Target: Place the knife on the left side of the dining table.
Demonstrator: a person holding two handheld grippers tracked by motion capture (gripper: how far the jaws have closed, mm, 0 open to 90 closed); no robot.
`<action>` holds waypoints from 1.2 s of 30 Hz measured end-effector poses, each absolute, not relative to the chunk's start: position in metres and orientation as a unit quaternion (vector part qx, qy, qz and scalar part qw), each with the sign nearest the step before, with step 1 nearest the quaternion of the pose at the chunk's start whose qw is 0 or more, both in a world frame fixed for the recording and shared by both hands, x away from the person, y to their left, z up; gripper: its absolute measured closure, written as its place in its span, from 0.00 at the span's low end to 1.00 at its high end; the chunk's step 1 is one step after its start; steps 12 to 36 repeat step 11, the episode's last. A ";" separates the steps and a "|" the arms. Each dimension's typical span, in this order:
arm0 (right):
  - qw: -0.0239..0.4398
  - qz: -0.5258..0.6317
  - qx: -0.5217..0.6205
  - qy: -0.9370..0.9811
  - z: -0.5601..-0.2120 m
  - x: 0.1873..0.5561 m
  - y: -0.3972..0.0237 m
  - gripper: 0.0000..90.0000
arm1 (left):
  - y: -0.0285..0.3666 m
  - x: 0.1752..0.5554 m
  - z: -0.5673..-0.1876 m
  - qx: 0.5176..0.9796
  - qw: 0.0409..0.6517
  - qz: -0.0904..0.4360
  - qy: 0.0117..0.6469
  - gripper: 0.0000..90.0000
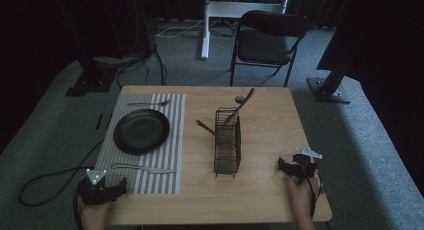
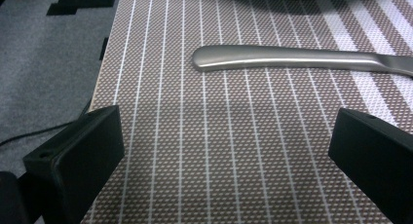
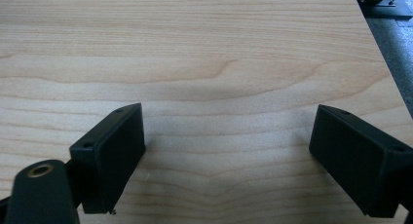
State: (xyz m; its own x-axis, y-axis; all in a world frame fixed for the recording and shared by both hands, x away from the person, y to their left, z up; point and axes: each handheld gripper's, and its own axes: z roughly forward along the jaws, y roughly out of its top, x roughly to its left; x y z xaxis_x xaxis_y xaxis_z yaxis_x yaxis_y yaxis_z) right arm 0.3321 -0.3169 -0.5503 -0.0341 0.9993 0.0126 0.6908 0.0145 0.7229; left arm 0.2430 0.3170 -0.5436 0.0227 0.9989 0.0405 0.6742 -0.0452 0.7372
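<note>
My left gripper rests at the near left corner of the striped placemat, held by a hand. In the left gripper view its jaws stand wide apart over the placemat, so the left gripper is open and empty. The handle of a silver knife lies crosswise just beyond the jaws. That knife lies along the placemat's near edge. My right gripper sits at the table's near right, and the right gripper is open over bare wood.
A black plate sits mid-placemat, with a fork lying beyond it. A black wire caddy stands mid-table, holding a spoon and another utensil. A folding chair stands behind the table. Cables trail on the carpet at the left.
</note>
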 end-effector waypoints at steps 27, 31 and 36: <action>0.269 0.287 0.641 0.659 -0.550 0.332 -0.317 0.13 | 0.316 0.241 -0.542 0.659 0.262 0.309 0.634 0.00; 0.269 0.287 0.641 0.659 -0.550 0.332 -0.317 0.13 | 0.316 0.241 -0.542 0.659 0.262 0.309 0.634 0.00; 0.269 0.287 0.641 0.659 -0.550 0.332 -0.317 0.13 | 0.316 0.241 -0.542 0.659 0.262 0.309 0.634 0.00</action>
